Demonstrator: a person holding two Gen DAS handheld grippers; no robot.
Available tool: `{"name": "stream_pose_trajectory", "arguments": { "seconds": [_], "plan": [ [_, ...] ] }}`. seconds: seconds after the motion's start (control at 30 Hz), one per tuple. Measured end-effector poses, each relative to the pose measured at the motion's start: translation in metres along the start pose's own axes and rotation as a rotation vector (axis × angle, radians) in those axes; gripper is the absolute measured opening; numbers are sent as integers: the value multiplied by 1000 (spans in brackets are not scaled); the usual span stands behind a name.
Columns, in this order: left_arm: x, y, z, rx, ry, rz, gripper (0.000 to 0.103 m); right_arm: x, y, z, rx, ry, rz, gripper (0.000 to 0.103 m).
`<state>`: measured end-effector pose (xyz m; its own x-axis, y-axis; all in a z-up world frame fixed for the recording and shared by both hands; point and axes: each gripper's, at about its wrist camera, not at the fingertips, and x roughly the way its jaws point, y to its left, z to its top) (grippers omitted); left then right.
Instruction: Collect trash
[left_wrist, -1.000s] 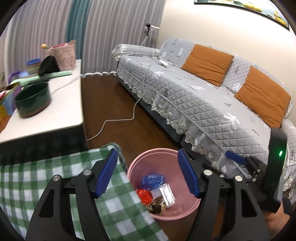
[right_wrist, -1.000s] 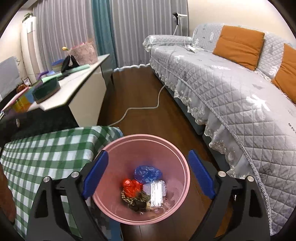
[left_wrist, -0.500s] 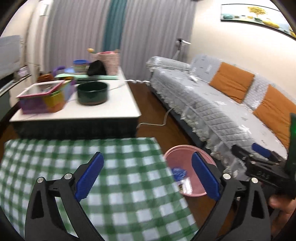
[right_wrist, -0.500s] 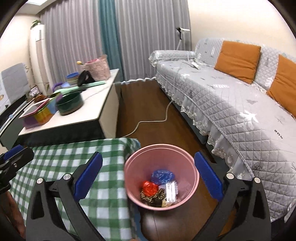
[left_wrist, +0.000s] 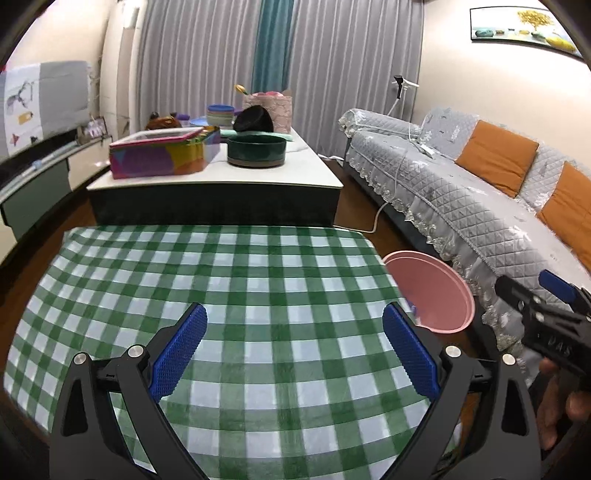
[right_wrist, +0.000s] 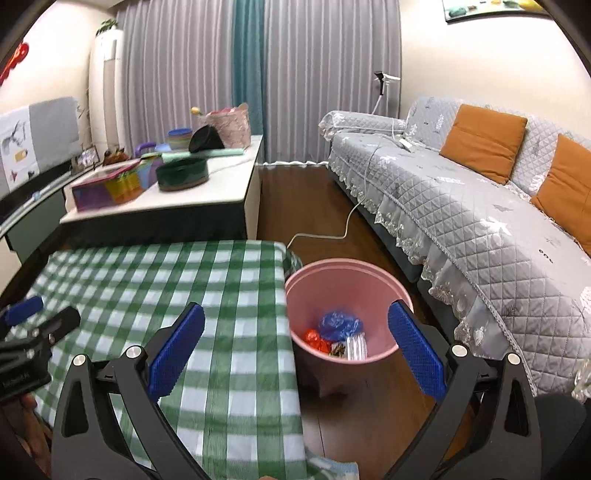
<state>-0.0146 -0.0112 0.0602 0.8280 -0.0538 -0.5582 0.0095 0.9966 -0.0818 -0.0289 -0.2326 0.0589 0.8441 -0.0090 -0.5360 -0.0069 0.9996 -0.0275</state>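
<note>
A pink bin (right_wrist: 345, 284) stands on the wooden floor by the right edge of a table with a green checked cloth (right_wrist: 155, 284). In it lie a blue wrapper (right_wrist: 338, 323), a red wrapper (right_wrist: 314, 336) and a clear packet (right_wrist: 355, 346). My right gripper (right_wrist: 295, 345) is open over the table's edge and the bin, with nothing between its jaws. My left gripper (left_wrist: 293, 350) is open above the bare checked cloth (left_wrist: 221, 280), with the bin (left_wrist: 430, 291) to its right. The other gripper and a hand (left_wrist: 557, 391) show at the right edge of the left wrist view.
Behind the checked table is a white-topped low table (left_wrist: 221, 173) carrying a colourful box (left_wrist: 162, 157), a dark green bowl (left_wrist: 256, 149) and other items. A grey quilted sofa (right_wrist: 480, 221) with orange cushions runs along the right. A white cable (right_wrist: 332, 232) lies on the floor.
Both grippers have pulled back from the bin, the left one swinging left over the checked cloth. Both jaws have spread wider. The bin's contents are unchanged.
</note>
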Motion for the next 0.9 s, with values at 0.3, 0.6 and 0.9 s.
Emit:
{"name": "stream_pose_trajectory", "arguments": {
  "seconds": [0.3,0.6,0.9],
  "plan": [
    [-9,10,-18,-20,27,48,95,-4,14,-35,-22,46,23,98],
    [-9,9,-33,-26,59,56,95,-2,20,-34,-25,26,34,98],
    [6,5,-39,-19,96,48,95,1,22,-33,-37,21,21,98]
  ]
}}
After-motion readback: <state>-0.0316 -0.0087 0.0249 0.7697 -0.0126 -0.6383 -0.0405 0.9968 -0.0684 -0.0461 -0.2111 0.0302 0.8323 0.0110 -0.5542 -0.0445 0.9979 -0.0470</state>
